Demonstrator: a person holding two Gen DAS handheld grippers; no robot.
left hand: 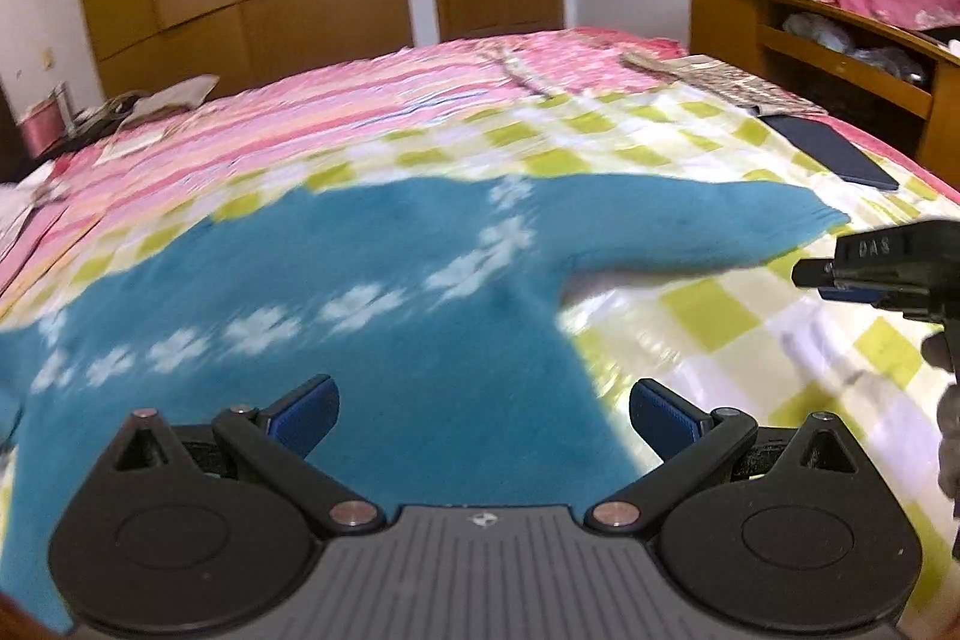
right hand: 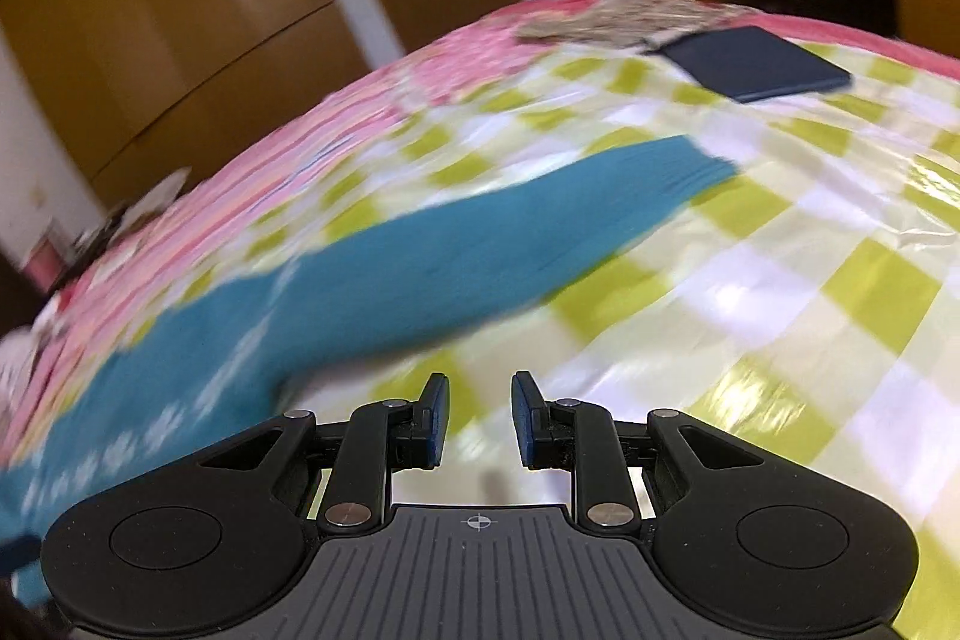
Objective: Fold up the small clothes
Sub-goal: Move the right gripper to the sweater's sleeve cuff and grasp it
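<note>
A small teal sweater (left hand: 372, 292) with a row of white flower marks lies spread flat on a green-and-white checked sheet (left hand: 750, 316). One sleeve (left hand: 708, 226) stretches out to the right. My left gripper (left hand: 483, 415) is open wide and empty, just above the sweater's body near its right side. My right gripper (right hand: 479, 415) is open a little and empty, over the checked sheet just below the sleeve (right hand: 510, 232). The right gripper also shows at the right edge of the left wrist view (left hand: 804, 274), close to the sleeve's cuff.
The checked sheet lies on a bed with a pink flowered cover (left hand: 360, 88). A dark blue flat book (right hand: 756, 61) and a patterned cloth (right hand: 606, 19) lie at the far right. A wooden headboard shelf (left hand: 840, 46) stands behind. Wardrobe and door are beyond the bed.
</note>
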